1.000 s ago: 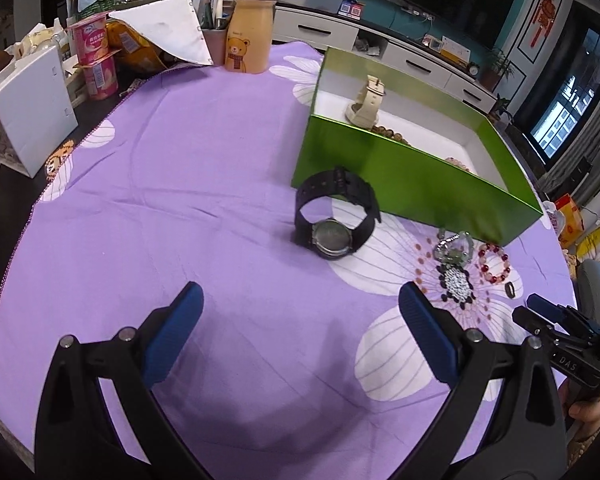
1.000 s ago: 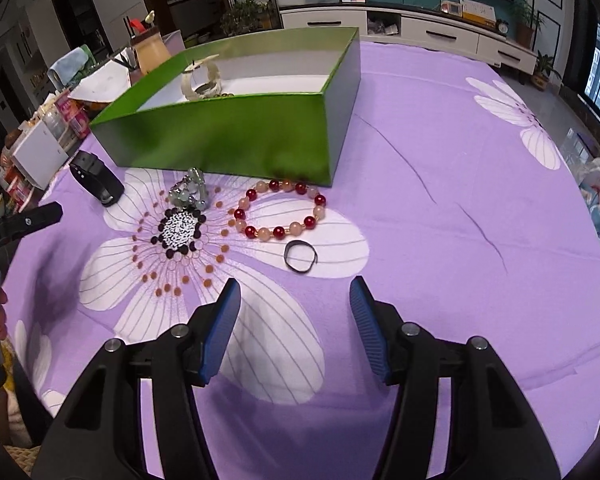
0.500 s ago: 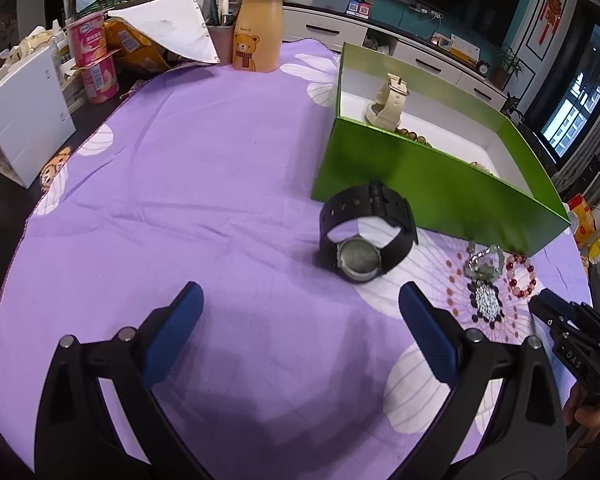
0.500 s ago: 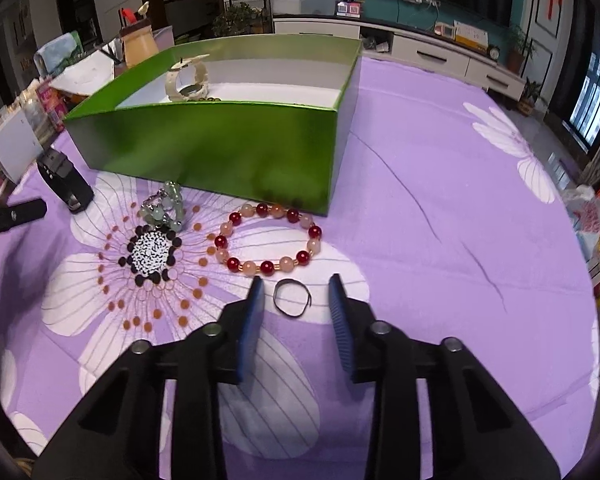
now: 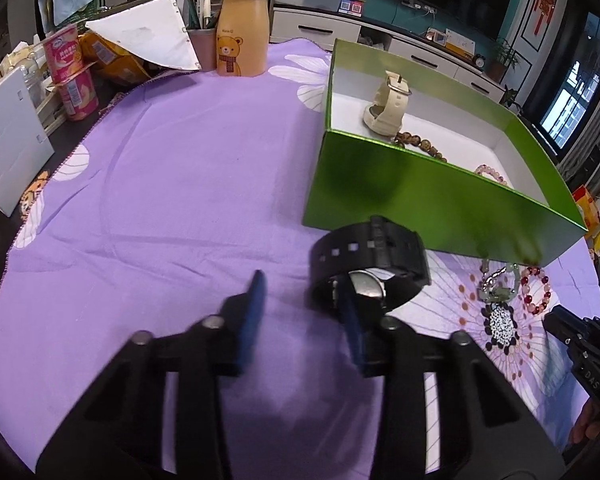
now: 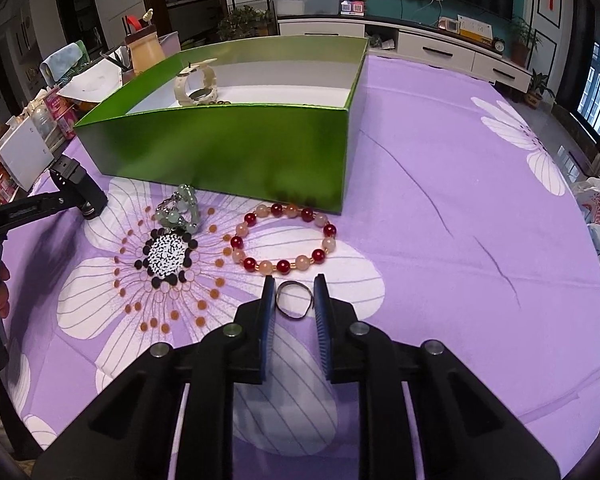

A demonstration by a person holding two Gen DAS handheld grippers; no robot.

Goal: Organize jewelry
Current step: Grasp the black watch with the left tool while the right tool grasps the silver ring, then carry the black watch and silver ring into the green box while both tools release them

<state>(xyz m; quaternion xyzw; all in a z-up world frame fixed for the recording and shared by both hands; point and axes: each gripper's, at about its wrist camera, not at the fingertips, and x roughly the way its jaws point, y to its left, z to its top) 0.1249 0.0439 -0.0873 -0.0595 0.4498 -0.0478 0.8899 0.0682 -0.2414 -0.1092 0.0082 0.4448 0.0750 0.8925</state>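
A green box (image 5: pixel 428 196) holds a cream watch (image 5: pixel 388 104) and bead bracelets. A black watch (image 5: pixel 370 268) lies on the purple cloth in front of it. My left gripper (image 5: pixel 300 292) is partly closed; its right finger pokes inside the watch band and its left finger is outside. In the right wrist view my right gripper (image 6: pixel 294 292) straddles a thin dark ring (image 6: pixel 294 300), narrowed but with small gaps to it. A red and pink bead bracelet (image 6: pixel 284 238) and a green bead bracelet (image 6: pixel 178 210) lie in front of the box (image 6: pixel 228 148).
At the table's far left stand a bear bottle (image 5: pixel 242 28), a pen cup (image 5: pixel 202 40), pink cans (image 5: pixel 70 72), snack bags and a white box (image 5: pixel 8 144). The right gripper shows at the right edge of the left wrist view (image 5: pixel 580 348).
The left gripper moved up to the black watch and narrowed, one finger entering the band. The right gripper advanced to the ring and closed in around it.
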